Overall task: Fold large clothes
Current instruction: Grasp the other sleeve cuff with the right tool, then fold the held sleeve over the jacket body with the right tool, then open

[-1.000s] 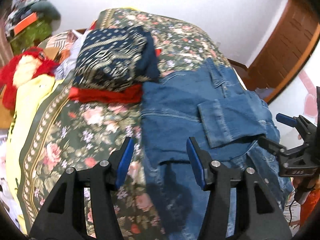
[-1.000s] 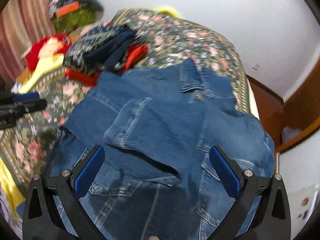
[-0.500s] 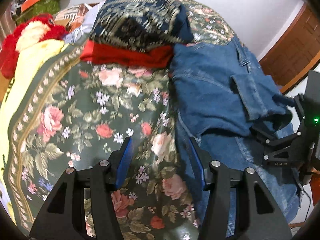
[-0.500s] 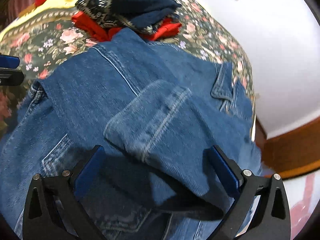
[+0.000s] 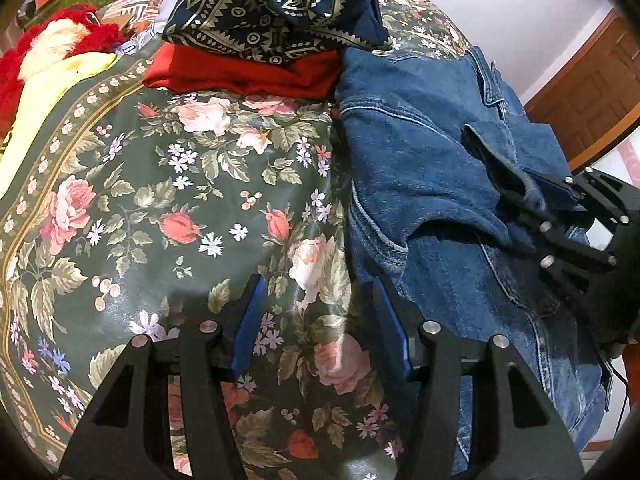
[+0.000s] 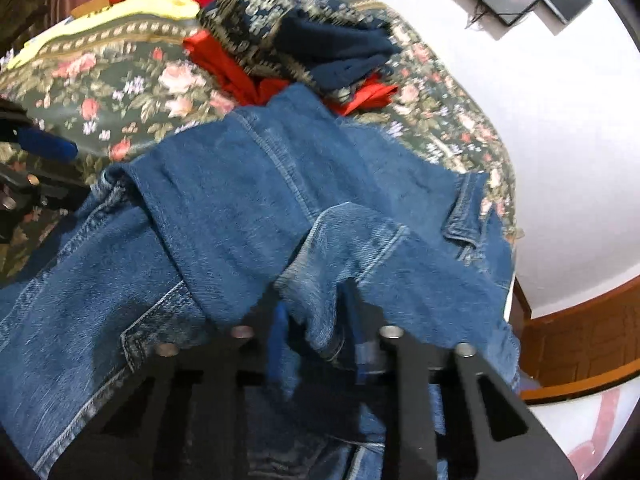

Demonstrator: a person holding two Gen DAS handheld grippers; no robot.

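A blue denim jacket (image 5: 420, 168) lies on a floral bedspread (image 5: 160, 208), with one sleeve folded across its body. My left gripper (image 5: 318, 320) is open and empty, low over the bedspread just left of the jacket's edge. My right gripper (image 6: 318, 332) is shut on the folded sleeve cuff (image 6: 340, 248) of the jacket (image 6: 240, 184). It also shows in the left wrist view (image 5: 560, 216) at the right, pinching the denim.
A pile of folded clothes, a navy patterned piece (image 5: 272, 8) over a red one (image 5: 248, 76), sits beyond the jacket. A red and yellow plush toy (image 5: 52, 52) lies at the far left. A wooden door (image 5: 600, 96) stands right of the bed.
My right gripper moved in and closed on the sleeve cuff. My left gripper dropped lower and shifted left off the jacket onto the bedspread.
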